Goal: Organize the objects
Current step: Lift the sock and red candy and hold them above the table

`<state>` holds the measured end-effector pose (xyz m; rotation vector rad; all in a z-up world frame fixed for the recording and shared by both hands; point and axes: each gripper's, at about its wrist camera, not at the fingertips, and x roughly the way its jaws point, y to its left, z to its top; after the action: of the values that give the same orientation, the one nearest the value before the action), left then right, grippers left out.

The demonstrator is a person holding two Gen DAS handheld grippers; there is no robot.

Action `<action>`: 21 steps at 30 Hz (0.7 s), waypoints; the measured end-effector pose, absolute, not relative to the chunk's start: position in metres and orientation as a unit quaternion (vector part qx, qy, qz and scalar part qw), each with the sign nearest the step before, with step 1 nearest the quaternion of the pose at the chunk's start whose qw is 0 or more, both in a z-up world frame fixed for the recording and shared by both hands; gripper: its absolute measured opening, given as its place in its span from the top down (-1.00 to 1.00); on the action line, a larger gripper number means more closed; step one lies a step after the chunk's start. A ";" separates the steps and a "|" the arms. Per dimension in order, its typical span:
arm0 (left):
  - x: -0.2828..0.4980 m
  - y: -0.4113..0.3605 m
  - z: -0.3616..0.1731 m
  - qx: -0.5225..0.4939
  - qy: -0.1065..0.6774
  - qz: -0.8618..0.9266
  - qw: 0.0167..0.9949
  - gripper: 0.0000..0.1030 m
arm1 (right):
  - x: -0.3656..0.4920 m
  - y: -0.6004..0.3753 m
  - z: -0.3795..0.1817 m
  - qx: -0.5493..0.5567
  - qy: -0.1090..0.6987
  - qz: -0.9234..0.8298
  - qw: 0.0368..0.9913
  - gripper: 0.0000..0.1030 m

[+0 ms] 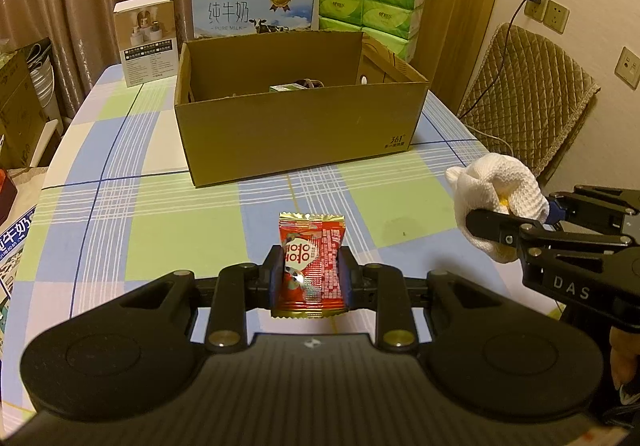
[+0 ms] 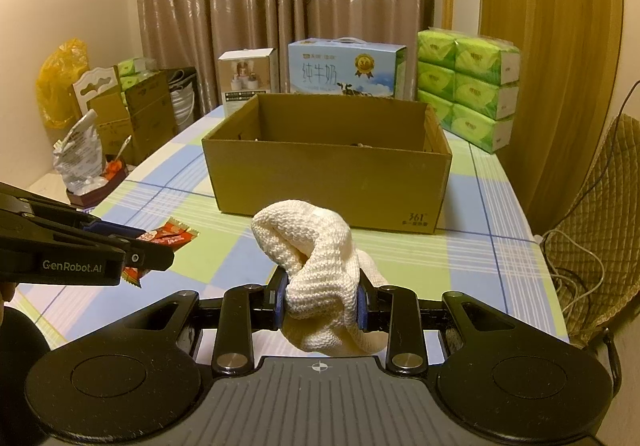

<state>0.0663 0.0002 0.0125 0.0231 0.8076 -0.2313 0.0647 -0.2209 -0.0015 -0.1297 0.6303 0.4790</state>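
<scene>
My left gripper (image 1: pixel 311 270) is shut on a red and gold snack packet (image 1: pixel 312 262) and holds it above the checked tablecloth. My right gripper (image 2: pixel 321 294) is shut on a bunched white knitted glove (image 2: pixel 316 270), also held above the table. The open cardboard box (image 1: pixel 296 125) stands ahead of both grippers, with a few small items on its floor. In the right wrist view the box (image 2: pixel 328 181) is straight ahead, and the left gripper with the packet (image 2: pixel 172 236) is at the left. In the left wrist view the right gripper with the glove (image 1: pixel 496 197) is at the right.
Behind the box stand a blue milk carton pack (image 1: pixel 254 7), a small white product box (image 1: pixel 146 37) and stacked green tissue packs (image 1: pixel 372 1). A padded chair (image 1: pixel 528 93) with a cable is to the right of the table. Boxes and bags (image 2: pixel 100 133) crowd the left side.
</scene>
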 end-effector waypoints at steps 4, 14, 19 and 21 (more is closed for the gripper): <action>0.067 0.000 0.012 0.010 0.392 -0.113 0.913 0.55 | 0.065 -0.221 -0.003 -0.063 0.308 0.232 0.921 0.43; 0.069 0.000 0.010 0.010 0.394 -0.112 0.912 0.55 | 0.067 -0.223 -0.007 -0.063 0.312 0.229 0.920 0.43; 0.072 -0.001 0.010 0.011 0.394 -0.114 0.912 0.55 | 0.076 -0.223 -0.003 -0.064 0.311 0.229 0.920 0.43; 0.076 0.000 0.012 0.012 0.393 -0.115 0.912 0.55 | 0.084 -0.224 0.004 -0.060 0.306 0.230 0.922 0.43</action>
<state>0.0757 -0.0002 0.0122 0.0239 0.8097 -0.2371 0.0838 -0.2243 0.0038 -0.1235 0.6285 0.4720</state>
